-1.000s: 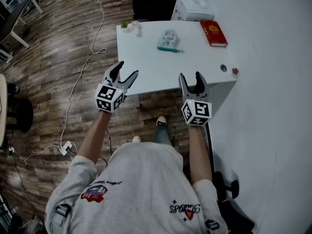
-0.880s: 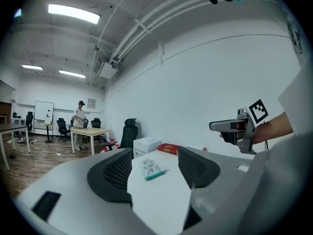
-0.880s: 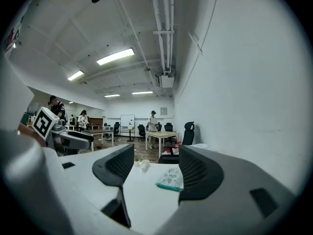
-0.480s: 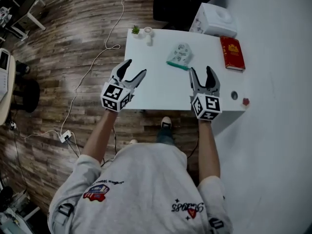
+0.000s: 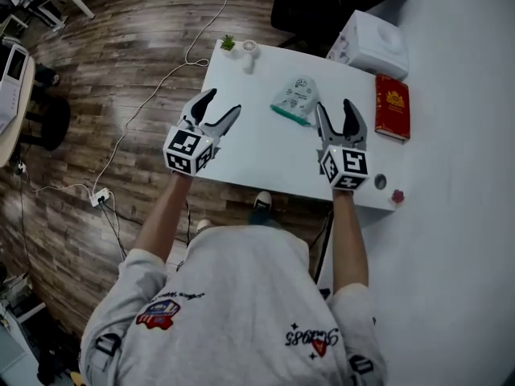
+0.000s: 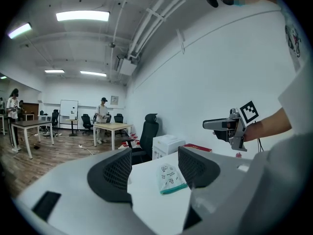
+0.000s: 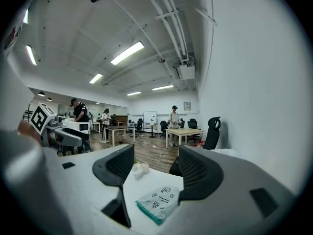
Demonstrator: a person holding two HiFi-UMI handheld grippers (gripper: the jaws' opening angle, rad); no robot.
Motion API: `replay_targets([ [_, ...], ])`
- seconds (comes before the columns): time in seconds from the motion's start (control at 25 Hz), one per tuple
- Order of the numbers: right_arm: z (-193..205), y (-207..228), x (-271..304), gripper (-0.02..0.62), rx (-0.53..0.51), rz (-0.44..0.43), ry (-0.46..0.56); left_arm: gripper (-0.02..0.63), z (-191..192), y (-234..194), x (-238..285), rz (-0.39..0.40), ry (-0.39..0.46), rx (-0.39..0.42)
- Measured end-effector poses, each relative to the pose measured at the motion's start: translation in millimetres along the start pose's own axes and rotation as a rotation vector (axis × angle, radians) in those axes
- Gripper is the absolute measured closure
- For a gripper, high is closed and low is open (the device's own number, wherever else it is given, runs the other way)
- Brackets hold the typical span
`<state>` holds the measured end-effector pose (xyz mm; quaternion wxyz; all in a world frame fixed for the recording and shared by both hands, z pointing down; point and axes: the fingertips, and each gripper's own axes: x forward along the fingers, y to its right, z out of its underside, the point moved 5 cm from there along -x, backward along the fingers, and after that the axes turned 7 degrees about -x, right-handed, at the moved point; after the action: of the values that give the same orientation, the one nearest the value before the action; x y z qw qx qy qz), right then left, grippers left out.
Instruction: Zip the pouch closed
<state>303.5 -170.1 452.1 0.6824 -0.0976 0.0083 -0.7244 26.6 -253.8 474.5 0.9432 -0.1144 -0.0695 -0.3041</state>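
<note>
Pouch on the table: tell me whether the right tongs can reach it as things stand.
Probably yes. The right tongs hang open close to the pouch, with only bare table between them.

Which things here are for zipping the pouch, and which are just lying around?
For the job:
- pale printed pouch with a teal zip edge
- left gripper, open and empty
- right gripper, open and empty

Just lying about:
- red hardcover book
- white box
- tiny green potted plant
- black office chair
</note>
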Motion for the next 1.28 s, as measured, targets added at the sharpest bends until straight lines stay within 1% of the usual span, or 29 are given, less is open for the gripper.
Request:
replay_targets([
  [0.12,9,17,6,0.322,0.001,-0.024,-0.009,0.313,6,9,10,-0.019,-0.001,-0.007],
  [0.28,21,33,9,0.324,0.016,-0.034,-0.020,0.313,11,18,21,-0.033,-0.009,-0.015],
  [0.44,43,44,14,0.328,-0.015,-0.079,-0.065,0.313,15,29,31,-0.036,-0.009,-0.020],
  [0.56,66,51,20,0.330,-0.025,-0.117,-0.121,0.313,21,36,37,-0.040,-0.017,-0.022],
  [0.76,100,48,32,0.334,-0.030,-0.176,-0.206,0.313,33,38,37,-0.049,-0.048,-0.042],
  [0.88,128,48,39,0.334,-0.080,-0.218,-0.268,0.313,38,36,36,-0.061,-0.062,-0.046],
  [1.04,169,48,46,0.343,-0.162,-0.280,-0.382,0.313,43,27,30,-0.094,-0.074,-0.060],
  [1.2,202,50,52,0.354,-0.184,-0.317,-0.472,0.313,48,17,22,-0.130,-0.084,-0.071],
  [1.28,212,46,53,0.355,-0.221,-0.357,-0.517,0.313,50,12,17,-0.148,-0.086,-0.076],
])
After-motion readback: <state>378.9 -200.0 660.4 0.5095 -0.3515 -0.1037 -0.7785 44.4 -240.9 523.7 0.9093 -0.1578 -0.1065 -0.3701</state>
